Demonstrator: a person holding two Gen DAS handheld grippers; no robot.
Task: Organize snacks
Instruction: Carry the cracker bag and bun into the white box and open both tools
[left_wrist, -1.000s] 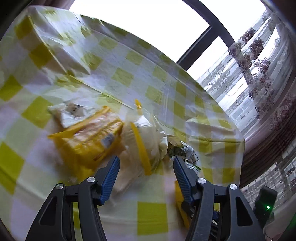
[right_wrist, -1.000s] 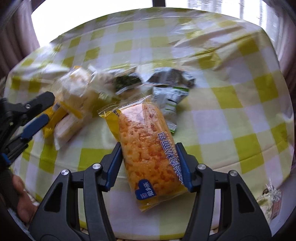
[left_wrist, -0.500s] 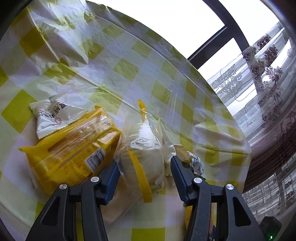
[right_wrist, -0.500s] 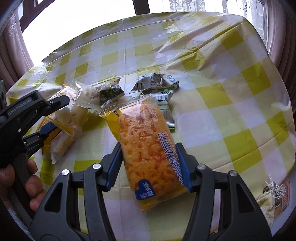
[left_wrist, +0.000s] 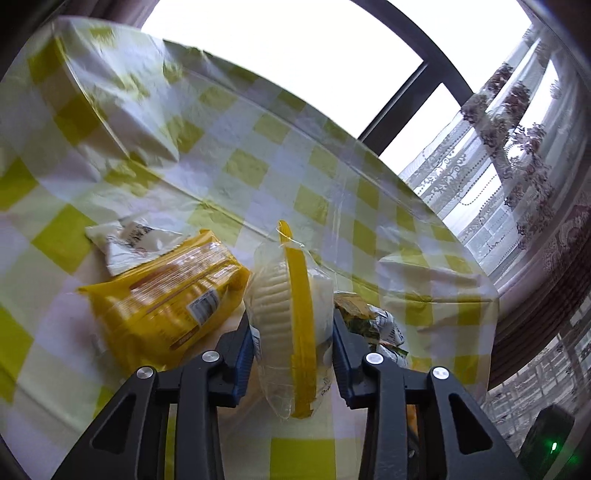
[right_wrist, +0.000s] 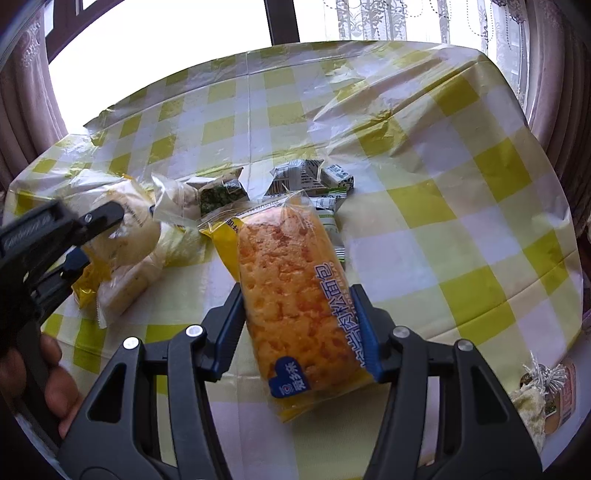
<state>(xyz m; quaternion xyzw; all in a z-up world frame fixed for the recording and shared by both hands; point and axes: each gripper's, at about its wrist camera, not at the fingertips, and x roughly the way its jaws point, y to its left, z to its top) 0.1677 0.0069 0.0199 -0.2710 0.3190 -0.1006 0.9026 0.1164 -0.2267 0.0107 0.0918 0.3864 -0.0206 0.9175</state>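
My left gripper (left_wrist: 291, 328) is shut on a clear bag of pale bread with a yellow stripe (left_wrist: 291, 306) and holds it tilted above the table; the bag also shows in the right wrist view (right_wrist: 125, 229). A yellow snack pack (left_wrist: 166, 295) and a white packet (left_wrist: 129, 243) lie to its left. My right gripper (right_wrist: 299, 314) is shut on an orange meat-floss bread pack (right_wrist: 295, 295), held over the checked tablecloth (right_wrist: 443, 206). Small green-and-white packets (right_wrist: 310, 177) lie beyond it.
A seaweed packet (right_wrist: 218, 192) and a clear bun bag (right_wrist: 173, 199) lie between the two grippers. More small wrappers (left_wrist: 380, 325) sit right of the left gripper. A wrapped snack (right_wrist: 543, 387) lies at the table's near right edge. Window and curtains stand behind the table.
My left gripper closed on the striped bread bag and lifted it. My right gripper, still holding the orange bread pack, rose and pulled back slightly.
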